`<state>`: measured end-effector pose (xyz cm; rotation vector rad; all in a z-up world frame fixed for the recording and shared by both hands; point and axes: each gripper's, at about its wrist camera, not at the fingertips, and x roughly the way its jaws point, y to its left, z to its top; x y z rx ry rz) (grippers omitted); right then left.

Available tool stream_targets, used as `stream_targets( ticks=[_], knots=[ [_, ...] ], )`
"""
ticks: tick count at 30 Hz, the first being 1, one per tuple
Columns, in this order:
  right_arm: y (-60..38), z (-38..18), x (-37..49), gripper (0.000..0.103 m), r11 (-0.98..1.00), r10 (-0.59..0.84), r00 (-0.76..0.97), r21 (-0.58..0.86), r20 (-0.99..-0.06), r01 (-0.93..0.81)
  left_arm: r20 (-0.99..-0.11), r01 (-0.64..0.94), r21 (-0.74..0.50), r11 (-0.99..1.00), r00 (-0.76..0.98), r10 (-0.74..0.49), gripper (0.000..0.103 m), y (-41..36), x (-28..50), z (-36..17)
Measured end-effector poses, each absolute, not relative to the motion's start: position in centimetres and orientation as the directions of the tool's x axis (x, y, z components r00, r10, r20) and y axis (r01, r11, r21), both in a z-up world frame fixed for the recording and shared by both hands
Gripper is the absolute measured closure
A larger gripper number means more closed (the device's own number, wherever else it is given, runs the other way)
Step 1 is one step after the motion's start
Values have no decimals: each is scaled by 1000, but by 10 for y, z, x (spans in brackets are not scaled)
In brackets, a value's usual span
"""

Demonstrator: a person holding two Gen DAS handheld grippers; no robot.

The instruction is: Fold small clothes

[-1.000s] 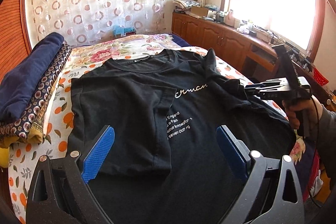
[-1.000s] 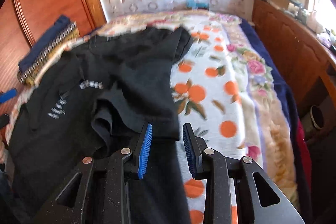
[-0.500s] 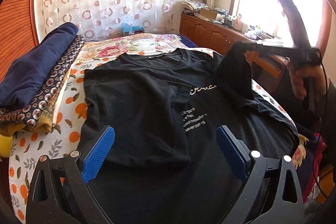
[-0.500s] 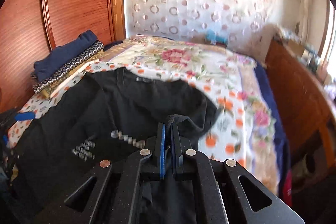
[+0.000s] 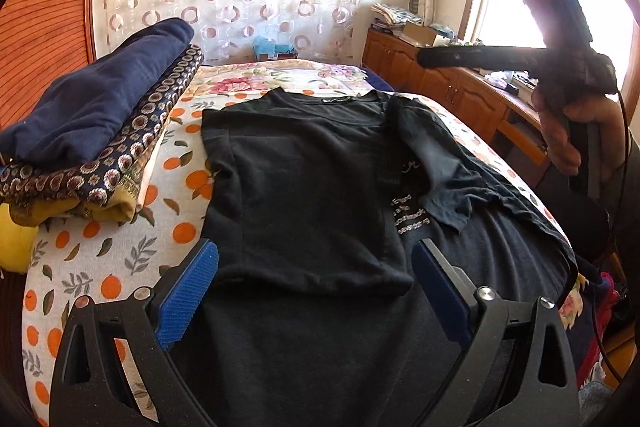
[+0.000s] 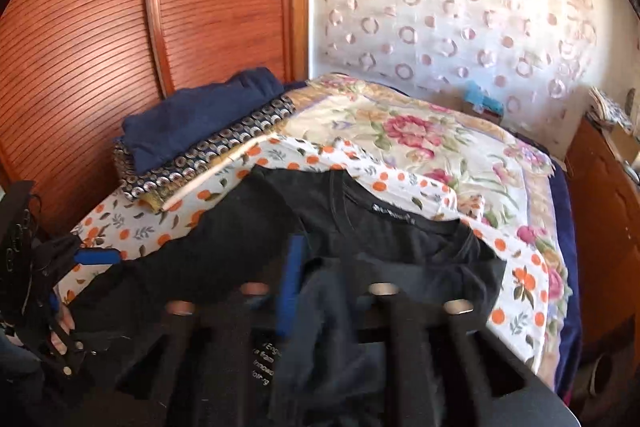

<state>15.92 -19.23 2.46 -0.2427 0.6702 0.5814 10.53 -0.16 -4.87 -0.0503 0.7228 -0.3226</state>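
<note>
A black T-shirt (image 5: 304,195) with white lettering lies flat on the bed, its left side folded in over the middle. Its right sleeve (image 5: 436,163) lies folded inward over the lettering. My left gripper (image 5: 316,291) is open and empty, low over the shirt's lower part. My right gripper (image 5: 424,57) hovers high at the right in the left wrist view, apart from the cloth. In the right wrist view my right gripper (image 6: 324,291) is blurred, jaws parted, with the sleeve (image 6: 320,311) lying below between them. The shirt collar (image 6: 384,211) lies beyond.
A pile of folded clothes (image 5: 92,131), navy on top, sits at the bed's left; it also shows in the right wrist view (image 6: 200,131). The floral and orange-print bedspread (image 5: 132,247) covers the bed. A wooden cabinet (image 5: 460,91) runs along the right under the window.
My right gripper carried the sleeve inward over the shirt, opened and let it drop, then rose. The sleeve now lies flat over the lettering. My left gripper stayed open and shifted slightly.
</note>
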Motion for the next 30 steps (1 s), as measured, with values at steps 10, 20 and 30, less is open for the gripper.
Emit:
stream_targets(
  ticks=[10, 20, 30],
  knots=[
    [-243, -22, 168, 53, 900, 267, 655, -61, -707, -433, -657, 252, -134, 959, 701, -276, 5, 6, 121, -53],
    [-259, -75, 180, 48, 938, 182, 618, -53, -765, -342, -689, 225, -79, 971, 692, -217, 9, 25, 157, -57],
    [-264, -77, 178, 32, 956, 176, 635, -23, -752, -293, -731, 278, -90, 956, 634, -253, 25, 16, 195, -62]
  ],
)
